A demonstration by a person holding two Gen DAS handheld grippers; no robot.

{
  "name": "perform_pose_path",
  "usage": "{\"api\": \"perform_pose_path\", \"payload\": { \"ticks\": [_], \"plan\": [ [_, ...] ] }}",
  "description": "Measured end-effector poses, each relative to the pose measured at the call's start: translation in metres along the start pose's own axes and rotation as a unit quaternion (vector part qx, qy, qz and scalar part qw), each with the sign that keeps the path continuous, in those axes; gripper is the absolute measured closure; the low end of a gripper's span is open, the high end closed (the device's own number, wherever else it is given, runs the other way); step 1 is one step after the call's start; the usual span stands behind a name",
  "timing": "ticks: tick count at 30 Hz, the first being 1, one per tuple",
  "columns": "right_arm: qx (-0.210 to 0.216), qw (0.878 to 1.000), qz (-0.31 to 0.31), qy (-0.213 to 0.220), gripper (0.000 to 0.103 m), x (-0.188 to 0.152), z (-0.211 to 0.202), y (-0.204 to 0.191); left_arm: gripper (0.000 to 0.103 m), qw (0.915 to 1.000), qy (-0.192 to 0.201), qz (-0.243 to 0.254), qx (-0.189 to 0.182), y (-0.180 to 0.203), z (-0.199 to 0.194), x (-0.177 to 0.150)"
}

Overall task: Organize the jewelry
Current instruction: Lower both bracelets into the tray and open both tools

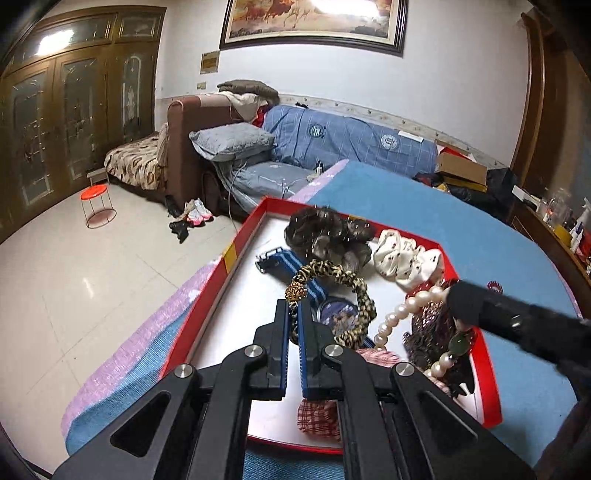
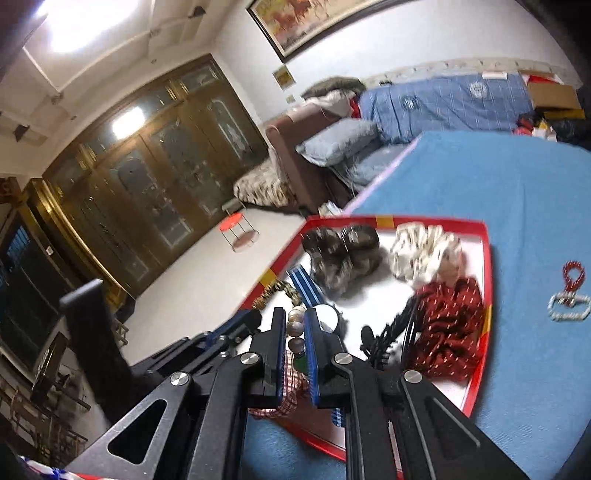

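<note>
round pearls (image 2: 295, 326), leopard-print band (image 1: 334, 280), red tray (image 1: 236, 251)

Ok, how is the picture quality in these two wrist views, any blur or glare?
Left wrist view: mostly sharp, with the right gripper smeared by motion and glare on the framed painting. Right wrist view: softer overall, the scrunchies in the red tray blurred, and a ceiling light blown out. Both bend straight lines strongly.

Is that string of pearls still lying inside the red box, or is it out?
Partly lifted. The right tool is shut on the pearl strand, which hangs above the red box, trailing among the items inside.
</note>
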State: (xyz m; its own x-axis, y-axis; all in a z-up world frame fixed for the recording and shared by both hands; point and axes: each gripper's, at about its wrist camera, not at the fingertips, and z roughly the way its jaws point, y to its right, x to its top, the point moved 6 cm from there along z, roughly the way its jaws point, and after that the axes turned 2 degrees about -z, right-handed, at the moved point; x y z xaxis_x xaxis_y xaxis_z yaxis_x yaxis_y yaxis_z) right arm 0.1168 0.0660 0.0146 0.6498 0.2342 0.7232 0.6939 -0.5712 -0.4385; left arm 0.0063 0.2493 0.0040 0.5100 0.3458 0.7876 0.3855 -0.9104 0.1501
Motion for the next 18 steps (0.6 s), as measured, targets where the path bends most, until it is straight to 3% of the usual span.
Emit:
{"api": "perform_pose_path", "payload": {
  "ticks": [11,18],
  "plan": [
    [-0.055,0.998,0.007,-0.02,0.091,-0.021,0.018,0.029,0.099,0.999,-0.038,-0.016,-0.02,-0.006,0.02,-0.006],
    [-0.046,0.999,0.013,-0.012,0.09,-0.022,0.009,0.034,0.099,0.9976,-0.056,-0.015,-0.038,-0.003,0.028,-0.008]
  ]
}}
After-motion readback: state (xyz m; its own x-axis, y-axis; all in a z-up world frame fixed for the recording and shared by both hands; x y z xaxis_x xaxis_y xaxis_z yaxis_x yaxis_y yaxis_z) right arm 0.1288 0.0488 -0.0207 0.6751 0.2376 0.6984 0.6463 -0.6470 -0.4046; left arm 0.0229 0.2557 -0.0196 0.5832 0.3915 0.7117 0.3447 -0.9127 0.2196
